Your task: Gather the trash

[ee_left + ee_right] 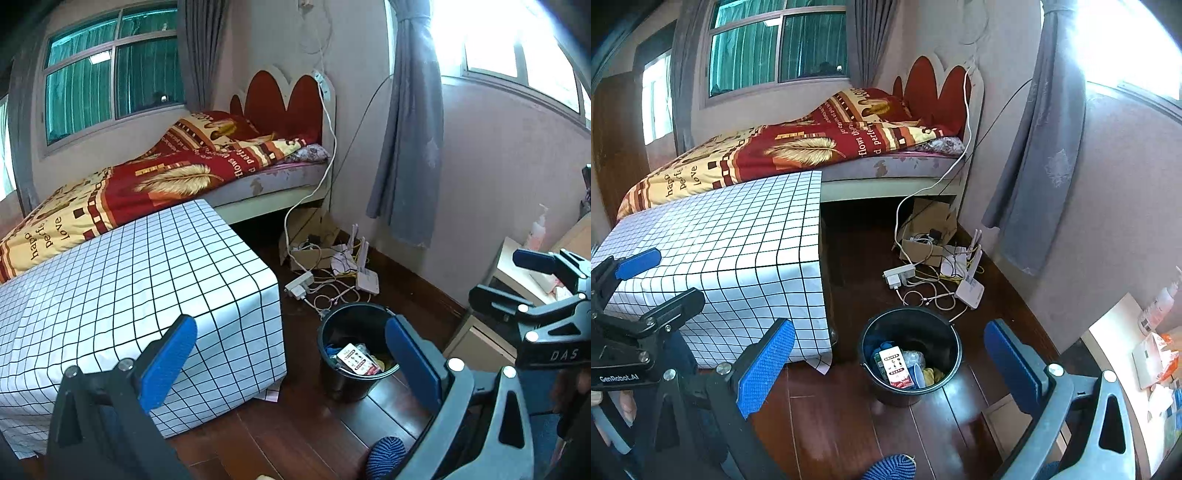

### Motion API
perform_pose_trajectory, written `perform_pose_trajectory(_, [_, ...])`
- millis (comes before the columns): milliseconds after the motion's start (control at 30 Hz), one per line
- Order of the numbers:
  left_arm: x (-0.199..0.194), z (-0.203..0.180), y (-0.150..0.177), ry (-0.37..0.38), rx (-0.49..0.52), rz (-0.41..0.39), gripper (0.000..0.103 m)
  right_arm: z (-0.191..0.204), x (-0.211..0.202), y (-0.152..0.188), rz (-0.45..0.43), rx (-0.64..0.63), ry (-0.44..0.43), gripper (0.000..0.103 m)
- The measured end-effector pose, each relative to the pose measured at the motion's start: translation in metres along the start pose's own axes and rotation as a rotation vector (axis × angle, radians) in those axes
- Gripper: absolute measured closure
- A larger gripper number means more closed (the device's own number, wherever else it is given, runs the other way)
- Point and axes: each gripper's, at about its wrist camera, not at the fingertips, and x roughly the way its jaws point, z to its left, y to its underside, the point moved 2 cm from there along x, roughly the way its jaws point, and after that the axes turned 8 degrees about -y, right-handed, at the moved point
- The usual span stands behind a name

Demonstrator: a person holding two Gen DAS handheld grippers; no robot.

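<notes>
Both tools hung with their blue pads spread wide and nothing between them, the left gripper (291,363) and the right gripper (890,369) side by side above the dark floorboards. The black bucket (911,356) stood just ahead at twelve o'clock, upright and already holding wrappers and a carton; the right seemed more squarely lined up. Beyond it, a tangle of cables (931,288) lay near the bed (798,147).

Left tongs (291,354) spread wide, empty — black bucket (354,350) of trash beyond, on wooden floor (295,424).
</notes>
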Motion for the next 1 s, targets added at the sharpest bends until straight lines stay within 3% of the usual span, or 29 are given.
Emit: perform_pose_trajectory(1000, [-0.0095, -0.0032, -0.0027, 0.035, 0.017, -0.030, 0.000, -0.0085, -0.0080, -0.0019, -0.017, 0.017, 0.018, 0.000])
